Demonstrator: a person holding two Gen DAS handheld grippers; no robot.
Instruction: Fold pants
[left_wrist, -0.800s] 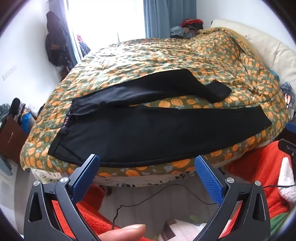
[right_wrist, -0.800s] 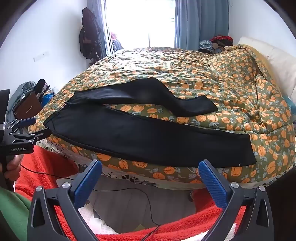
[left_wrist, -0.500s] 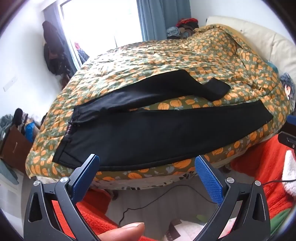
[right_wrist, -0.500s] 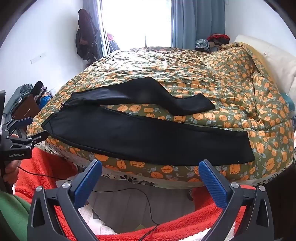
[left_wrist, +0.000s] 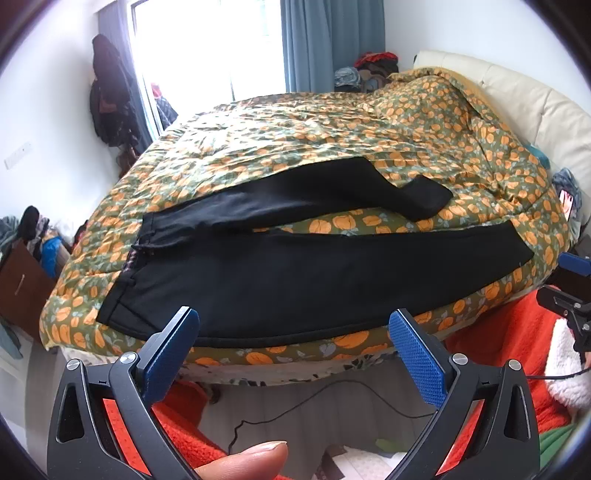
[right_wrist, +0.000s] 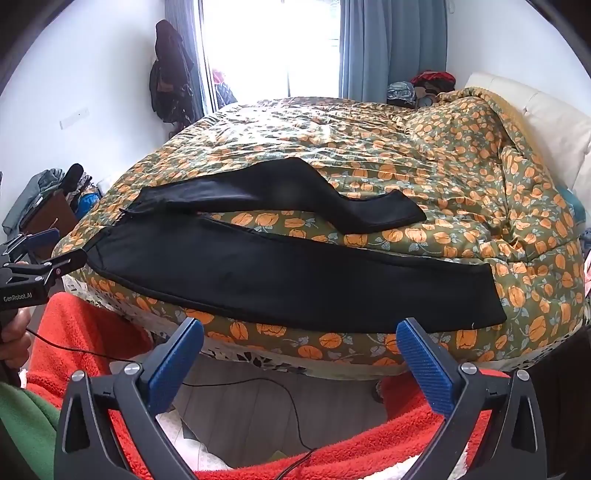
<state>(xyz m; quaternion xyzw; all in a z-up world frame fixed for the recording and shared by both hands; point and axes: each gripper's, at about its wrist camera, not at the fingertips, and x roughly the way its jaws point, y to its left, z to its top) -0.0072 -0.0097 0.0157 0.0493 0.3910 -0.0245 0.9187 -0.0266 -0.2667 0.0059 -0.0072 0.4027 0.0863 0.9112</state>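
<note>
Black pants (left_wrist: 295, 273) (right_wrist: 280, 280) lie spread across the near side of a bed, waist at the left, the two legs splayed apart toward the right. The far leg (left_wrist: 417, 195) bends near its end. My left gripper (left_wrist: 291, 325) hovers open just off the bed's front edge, near the waist end, with nothing between its blue pads (left_wrist: 170, 347). My right gripper (right_wrist: 301, 336) is also open and empty, short of the near leg's lower hem (right_wrist: 491, 295). The left gripper (right_wrist: 33, 266) shows at the right wrist view's left edge.
The bed carries an orange pumpkin-print quilt (left_wrist: 332, 122) bunched up at the far right by a cream headboard (left_wrist: 535, 99). A cable (left_wrist: 332, 398) runs over the floor below. Red fleece clothing (right_wrist: 88, 339) fills the foreground. Clutter (left_wrist: 33, 251) stands left of the bed.
Both grippers have moved a little closer to the bed edge, so the pants look larger. The jaws stay wide apart throughout.
</note>
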